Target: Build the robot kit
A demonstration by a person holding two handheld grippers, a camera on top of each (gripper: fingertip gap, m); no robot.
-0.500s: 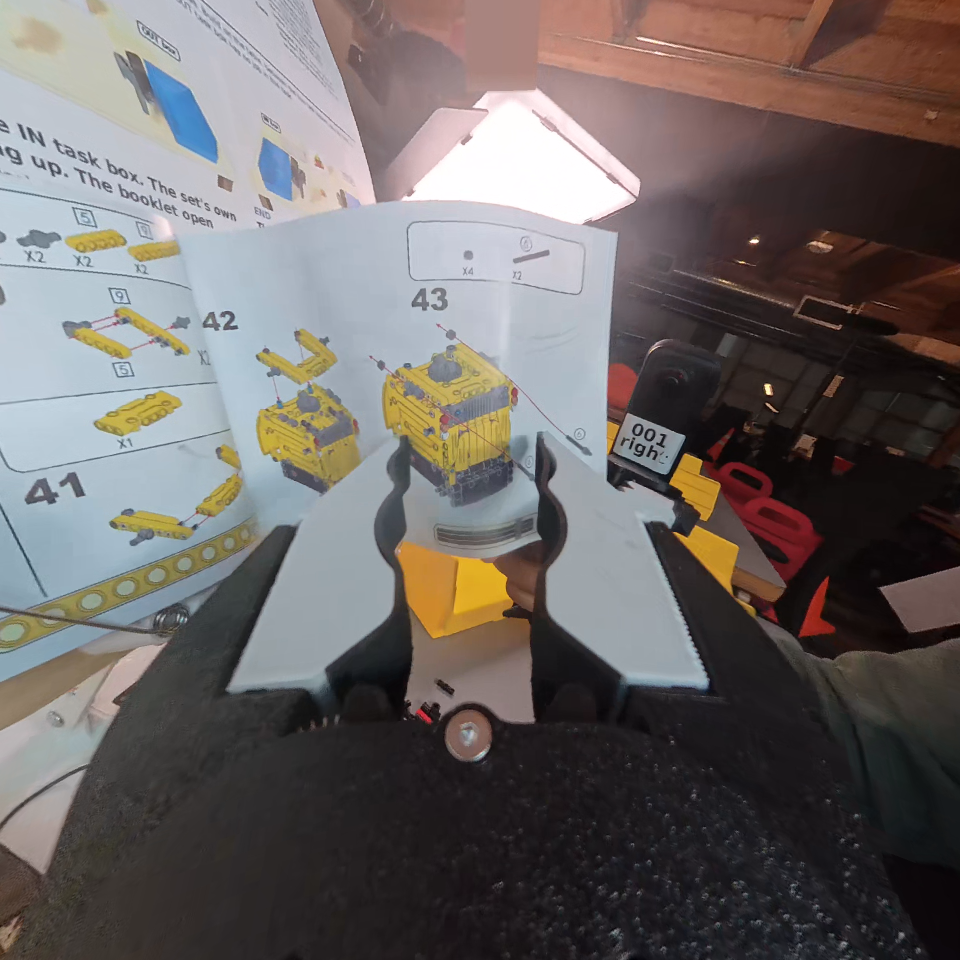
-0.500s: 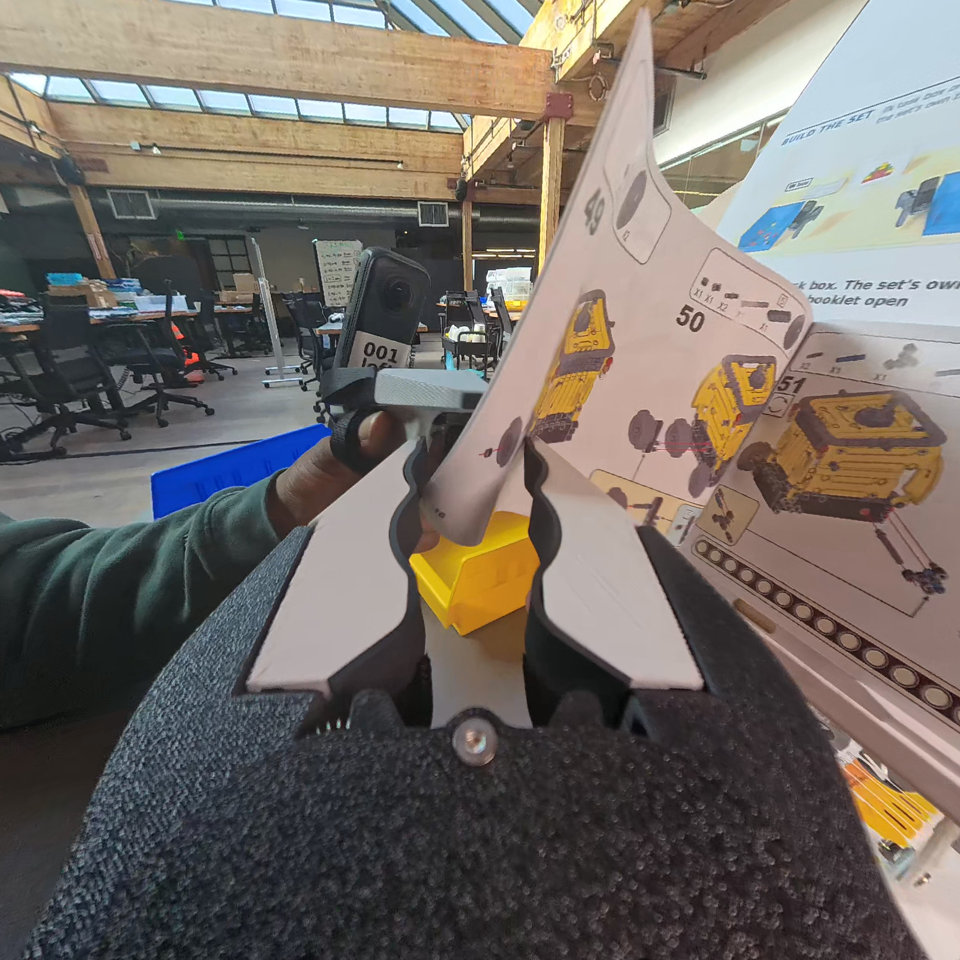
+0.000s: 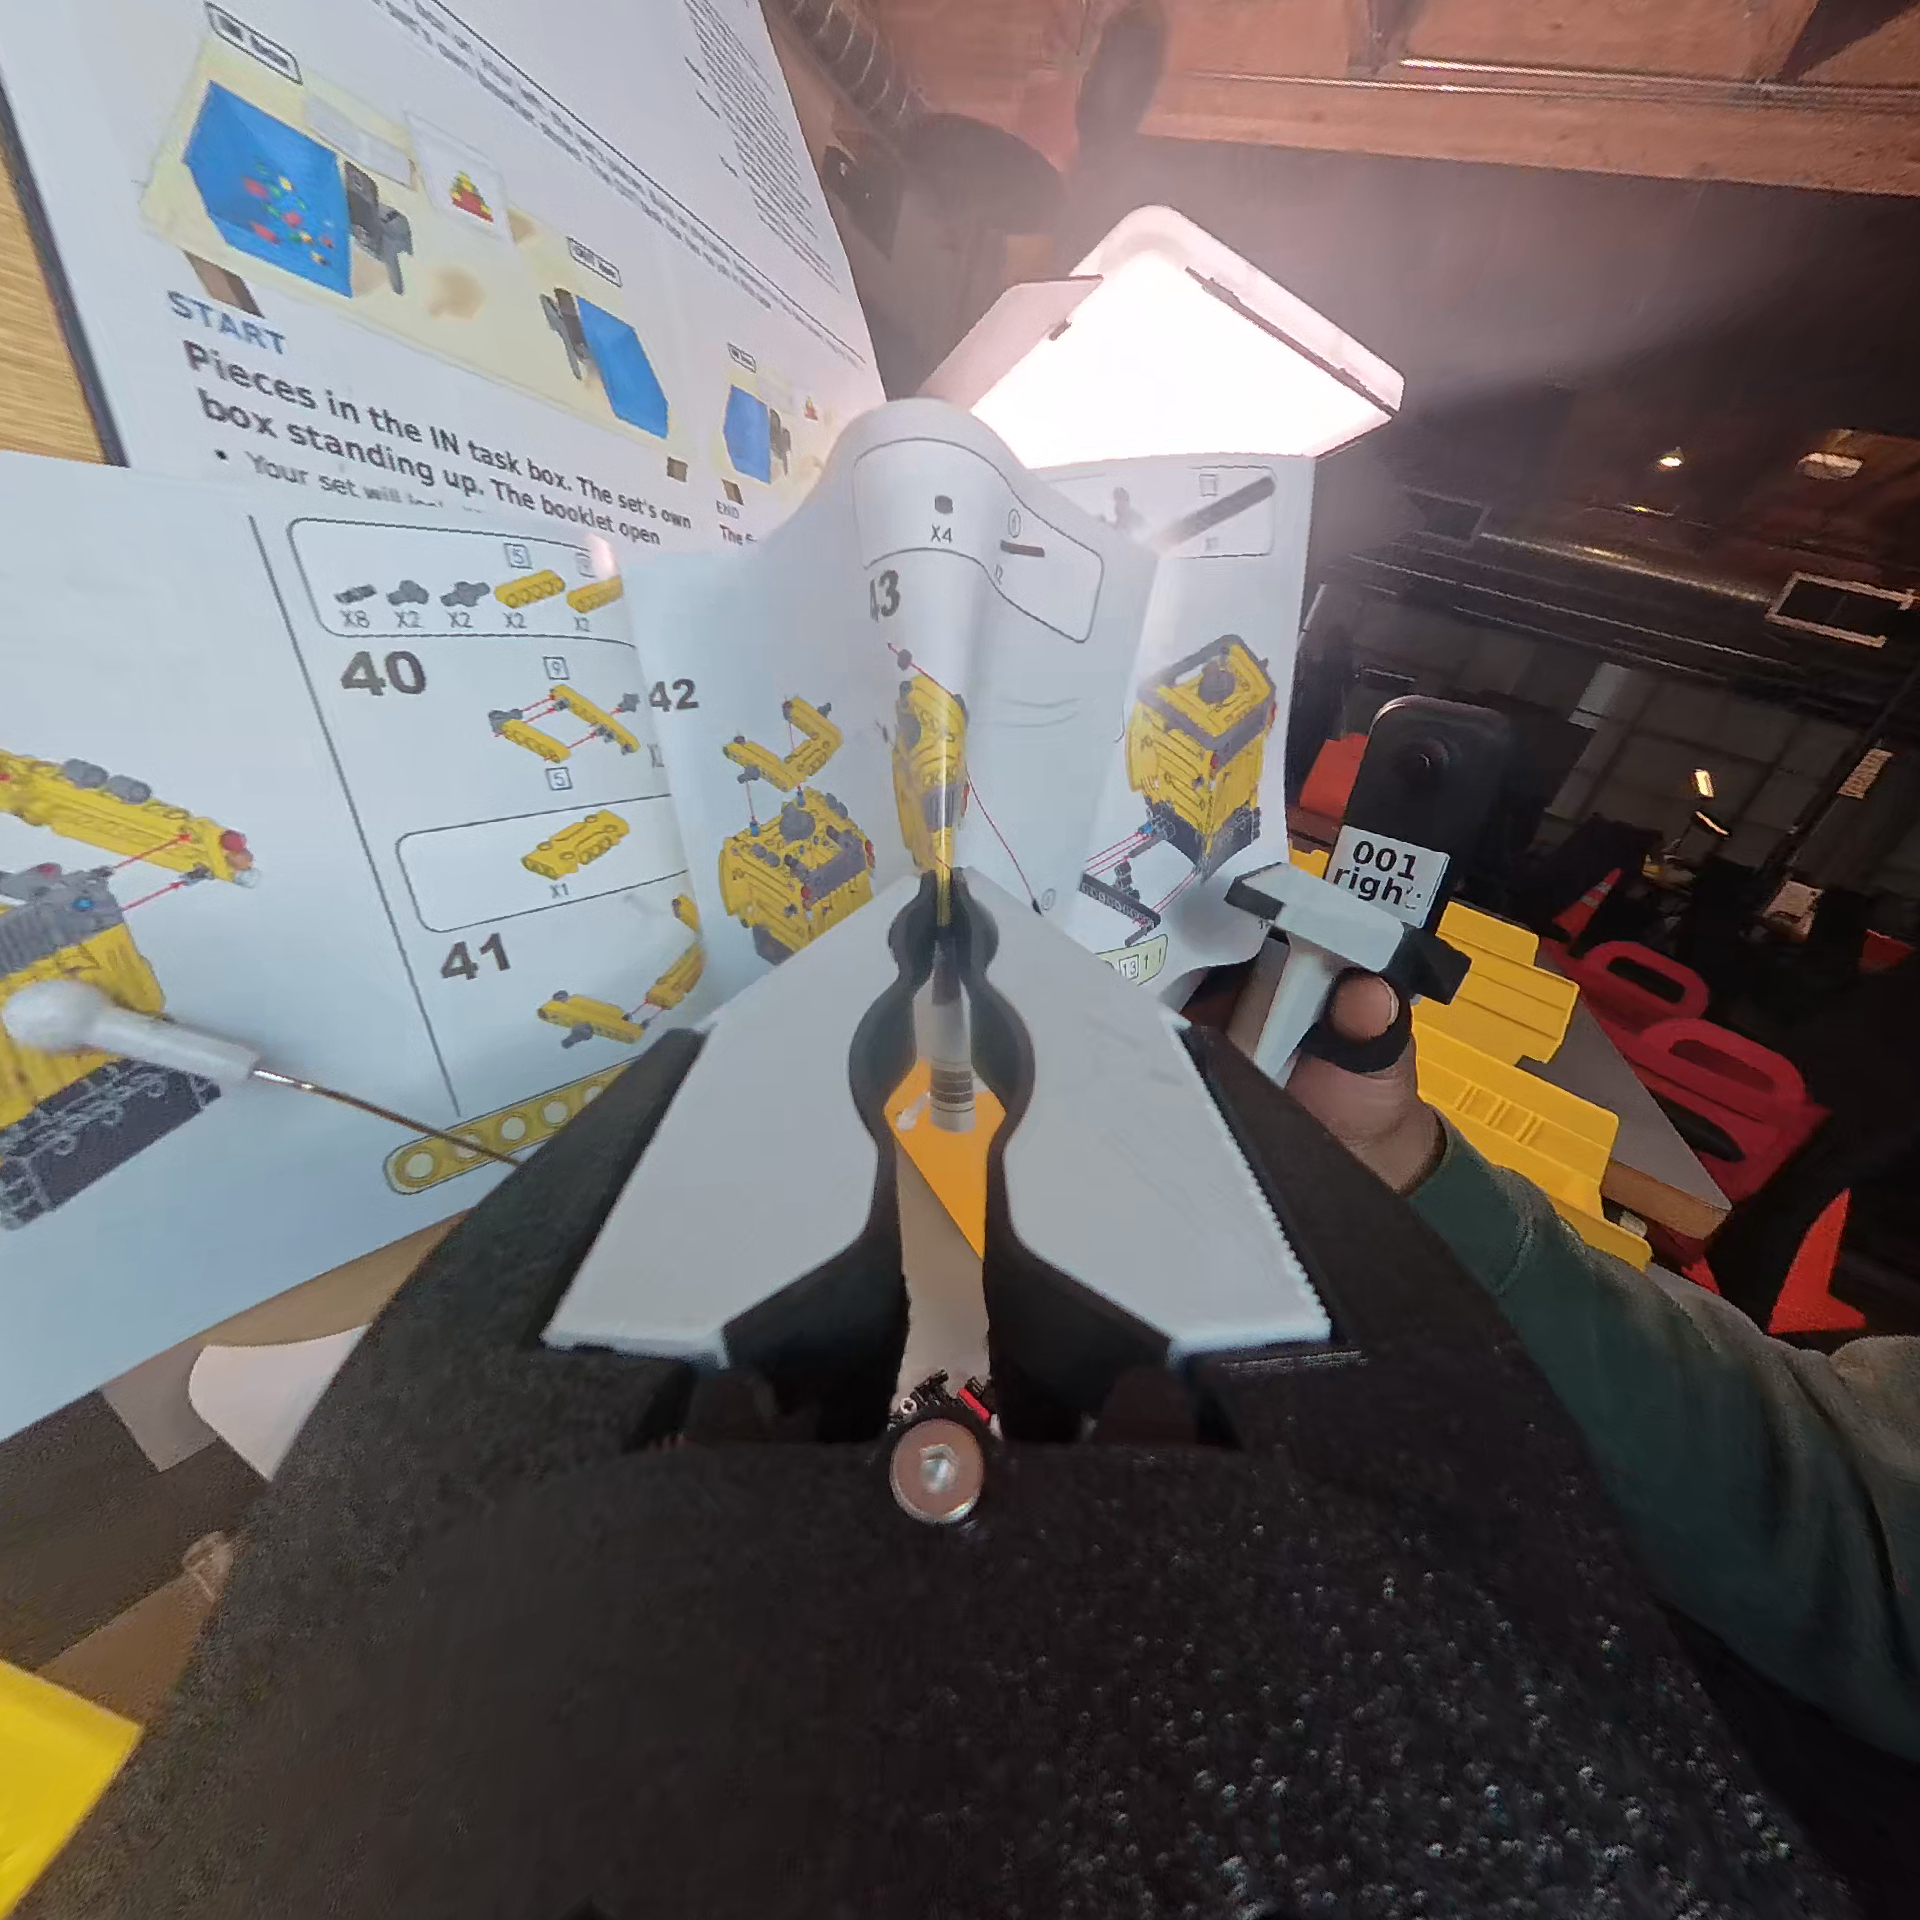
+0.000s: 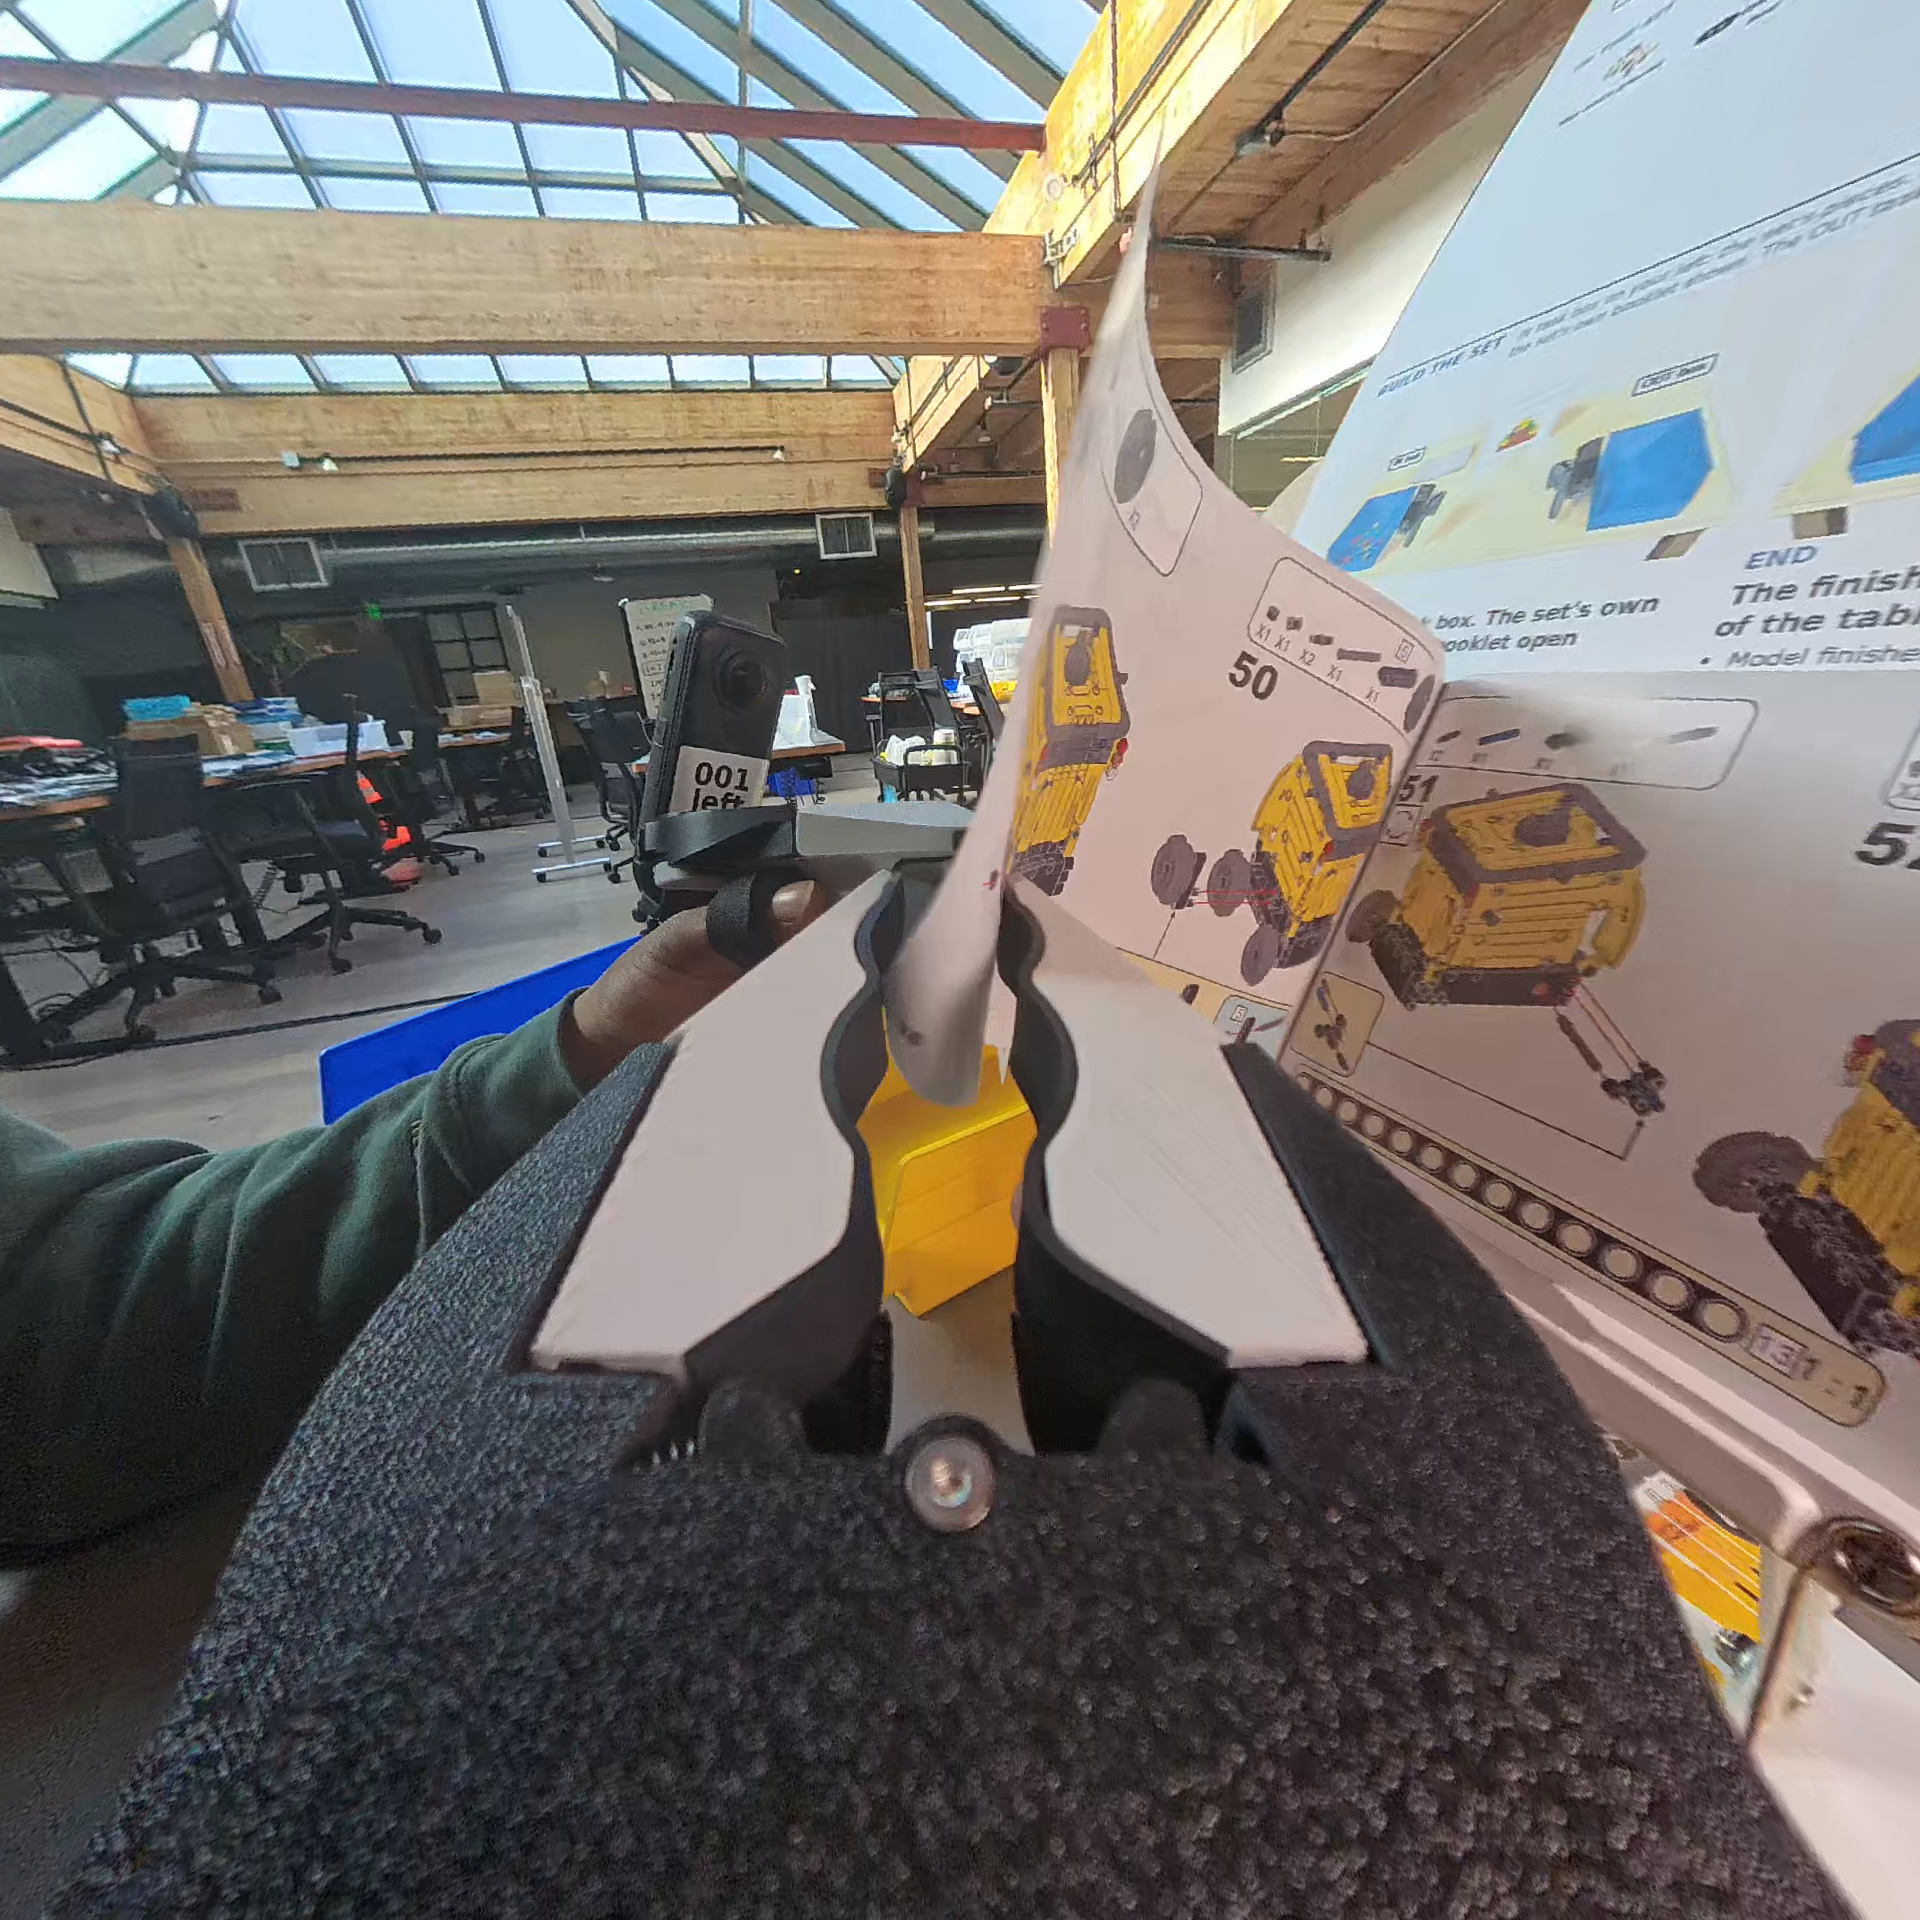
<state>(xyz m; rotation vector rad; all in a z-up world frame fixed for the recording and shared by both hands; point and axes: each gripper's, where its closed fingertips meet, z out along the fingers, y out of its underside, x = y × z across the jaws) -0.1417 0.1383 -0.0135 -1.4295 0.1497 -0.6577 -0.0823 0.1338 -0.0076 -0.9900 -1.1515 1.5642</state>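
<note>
A building-toy instruction booklet stands open, propped upright. My left gripper is shut on the lower edge of one lifted page, which stands edge-on and curled. In the right wrist view the same lifted page hangs between the fingers of my right gripper. Its jaws stand a little apart, and I cannot tell whether they touch the paper. The rest of the booklet lies to the right. A yellow bin sits below both grippers; it also shows in the left wrist view.
A large printed poster stands behind the booklet. A wire arm with a white tip presses on the left pages. A bright lamp panel is behind. A blue bin is at the left. Stacked yellow bins are at the right. Spacing between my two grippers at the tips: around 7 centimetres.
My left gripper has shut on the page that was between its open fingers. The page has turned edge-on to it and curled. My right gripper's fingers have narrowed around the page.
</note>
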